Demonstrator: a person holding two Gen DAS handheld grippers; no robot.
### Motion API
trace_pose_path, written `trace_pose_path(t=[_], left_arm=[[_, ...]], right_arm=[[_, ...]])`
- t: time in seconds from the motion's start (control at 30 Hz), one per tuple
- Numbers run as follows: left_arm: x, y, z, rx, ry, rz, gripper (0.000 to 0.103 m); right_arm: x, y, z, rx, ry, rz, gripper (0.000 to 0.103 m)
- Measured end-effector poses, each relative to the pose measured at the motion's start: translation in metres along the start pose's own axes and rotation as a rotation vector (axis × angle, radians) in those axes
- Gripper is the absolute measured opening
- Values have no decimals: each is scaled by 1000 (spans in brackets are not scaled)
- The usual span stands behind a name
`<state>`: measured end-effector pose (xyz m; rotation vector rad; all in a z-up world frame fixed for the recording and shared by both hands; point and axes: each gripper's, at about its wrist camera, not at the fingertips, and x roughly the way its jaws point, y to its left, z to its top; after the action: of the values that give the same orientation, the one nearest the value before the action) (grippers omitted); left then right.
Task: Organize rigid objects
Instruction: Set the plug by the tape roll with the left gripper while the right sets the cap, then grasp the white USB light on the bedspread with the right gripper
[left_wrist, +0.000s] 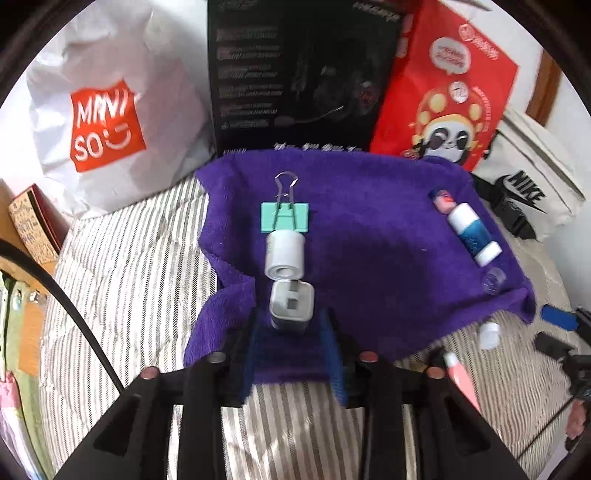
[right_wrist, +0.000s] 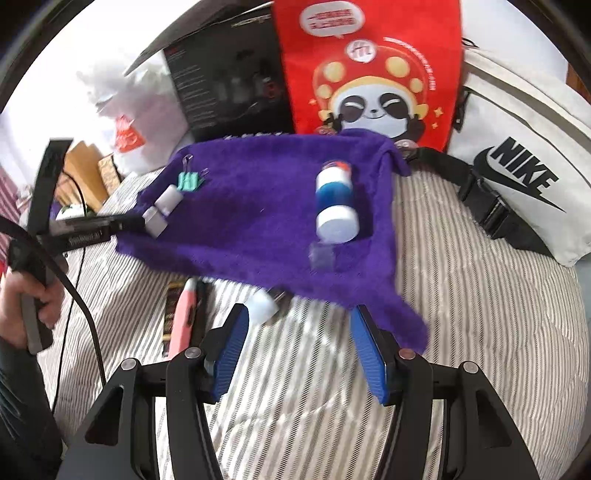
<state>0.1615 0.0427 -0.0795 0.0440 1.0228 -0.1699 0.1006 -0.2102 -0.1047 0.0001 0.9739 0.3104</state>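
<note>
A purple towel (left_wrist: 369, 229) (right_wrist: 258, 206) lies on the striped bed. On it in a line are a green binder clip (left_wrist: 285, 218) (right_wrist: 190, 181), a white cylinder (left_wrist: 285, 256) (right_wrist: 170, 199) and a grey plug adapter (left_wrist: 291, 306) (right_wrist: 154, 221). My left gripper (left_wrist: 291, 325) (right_wrist: 142, 223) has its blue fingers close around the adapter. A blue-and-white bottle (left_wrist: 471, 232) (right_wrist: 336, 201) lies at the towel's right with a clear cap (left_wrist: 494, 280) (right_wrist: 322, 255) near it. My right gripper (right_wrist: 297, 325) is open and empty above the towel's front edge.
A white cap (left_wrist: 489, 334) (right_wrist: 263, 304) and a pink cutter (left_wrist: 463, 380) (right_wrist: 183, 314) lie on the bed in front of the towel. Behind stand a Miniso bag (left_wrist: 110, 122), a black box (left_wrist: 303, 74), a red panda bag (right_wrist: 373, 66) and a Nike bag (right_wrist: 517, 158).
</note>
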Motion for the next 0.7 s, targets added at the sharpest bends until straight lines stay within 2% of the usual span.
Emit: trace_pose_path(t=[0.07,0.17,0.33,0.4,0.53,0.7], left_arm=[[-10,-6,-4,26,-18,9,44],[-18,-13,-10,48,-27,4,45],[-16,-17,-28,25,-7,-11,50],[-12,-19,-38,21,10,-24,50],[-5,-19,-52,2,38,-51,50],[-3,-18,-60,7,50,-47,50]], right_arm=[[12,7,-5,-1,12,15,57],[32,12,-9,14,20,6,57],[49,14,-5,67,15,16,52],[51,16,-2,79,-3,-3,52],[63,19,2,60,21,-66,50],[57,17,-6,24,24,-113,48]])
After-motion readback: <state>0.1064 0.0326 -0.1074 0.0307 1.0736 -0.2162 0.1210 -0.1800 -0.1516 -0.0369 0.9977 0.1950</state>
